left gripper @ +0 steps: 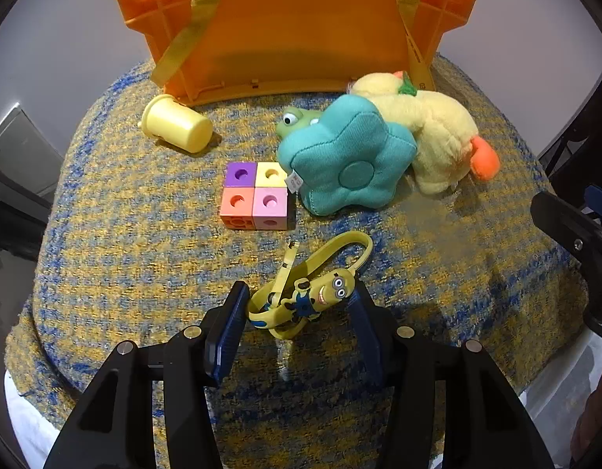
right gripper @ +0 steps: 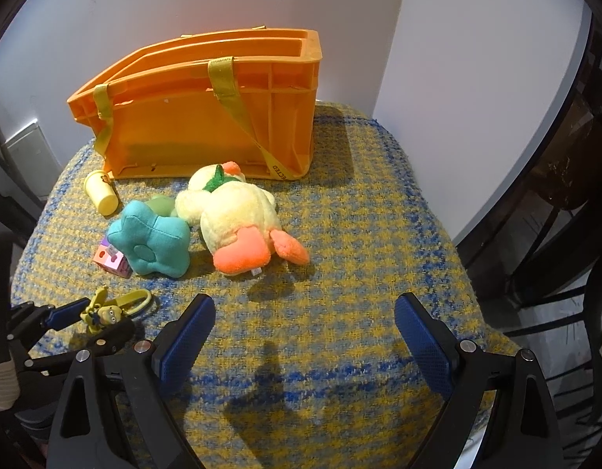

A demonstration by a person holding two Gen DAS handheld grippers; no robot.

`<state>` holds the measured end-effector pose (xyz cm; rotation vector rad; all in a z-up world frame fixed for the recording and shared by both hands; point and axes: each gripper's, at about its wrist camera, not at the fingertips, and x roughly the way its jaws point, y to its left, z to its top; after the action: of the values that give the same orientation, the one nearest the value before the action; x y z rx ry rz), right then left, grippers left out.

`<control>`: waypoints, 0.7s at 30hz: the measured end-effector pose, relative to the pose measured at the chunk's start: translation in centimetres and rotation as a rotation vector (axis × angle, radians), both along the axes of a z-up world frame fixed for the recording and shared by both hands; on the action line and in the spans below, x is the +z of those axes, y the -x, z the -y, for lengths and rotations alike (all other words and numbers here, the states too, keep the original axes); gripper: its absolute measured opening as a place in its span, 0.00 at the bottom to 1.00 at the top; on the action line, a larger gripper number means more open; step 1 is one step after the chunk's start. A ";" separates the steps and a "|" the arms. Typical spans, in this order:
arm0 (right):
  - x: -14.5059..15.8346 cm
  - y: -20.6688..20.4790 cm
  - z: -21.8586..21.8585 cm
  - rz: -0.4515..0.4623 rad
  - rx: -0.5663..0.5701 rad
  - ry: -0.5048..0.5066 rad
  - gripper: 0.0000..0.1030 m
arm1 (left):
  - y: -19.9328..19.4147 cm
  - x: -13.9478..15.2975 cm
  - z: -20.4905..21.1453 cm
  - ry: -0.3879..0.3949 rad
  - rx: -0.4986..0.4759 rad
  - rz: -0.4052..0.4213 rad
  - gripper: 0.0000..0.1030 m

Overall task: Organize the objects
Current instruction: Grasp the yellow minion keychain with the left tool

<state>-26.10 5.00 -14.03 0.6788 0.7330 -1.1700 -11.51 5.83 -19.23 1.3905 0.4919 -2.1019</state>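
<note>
Two ribbed blue pads of the left hand-held gripper (left gripper: 301,305) straddle a rubbery minion strap (left gripper: 320,293), spread; right hand-held gripper (right gripper: 305,332) gapes.

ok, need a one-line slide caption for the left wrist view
Left claw open around the minion strap on the knit cloth, toys and orange basket beyond.

Blue/yellow woven cloth (left gripper: 438,254) w/ orange crate (left gripper: 293,39), cup (left gripper: 176,123), 4 blocks (left gripper: 255,195), 2 plushies (left gripper: 348,160), minion strap (left gripper: 312,289).
</note>
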 end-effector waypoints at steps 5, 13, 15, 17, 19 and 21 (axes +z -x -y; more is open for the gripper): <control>0.3 -0.3 0.1 0.010 0.000 -0.006 0.91 | -0.9 1.0 0.3 0.010 0.024 -0.016 0.49; 1.4 -2.9 0.3 0.022 0.044 0.010 0.91 | -2.9 1.9 2.7 0.010 0.102 -0.036 0.49; 1.6 -3.9 0.3 0.026 0.061 0.010 0.91 | -3.9 2.1 3.4 0.008 0.129 -0.042 0.49; 1.7 -5.1 0.4 0.030 0.081 0.009 0.91 | -5.2 2.4 4.3 0.006 0.152 -0.048 0.49; 1.8 -6.4 0.5 0.037 0.101 0.007 0.91 | -6.5 2.6 5.1 0.004 0.182 -0.054 0.49; 1.8 -7.4 0.5 0.043 0.115 0.006 0.91 | -7.3 2.8 5.6 0.006 0.210 -0.060 0.49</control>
<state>-18.74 4.51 -12.19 0.6465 0.7231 -1.0497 -4.19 0.19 -16.40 1.2195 0.6273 -1.9771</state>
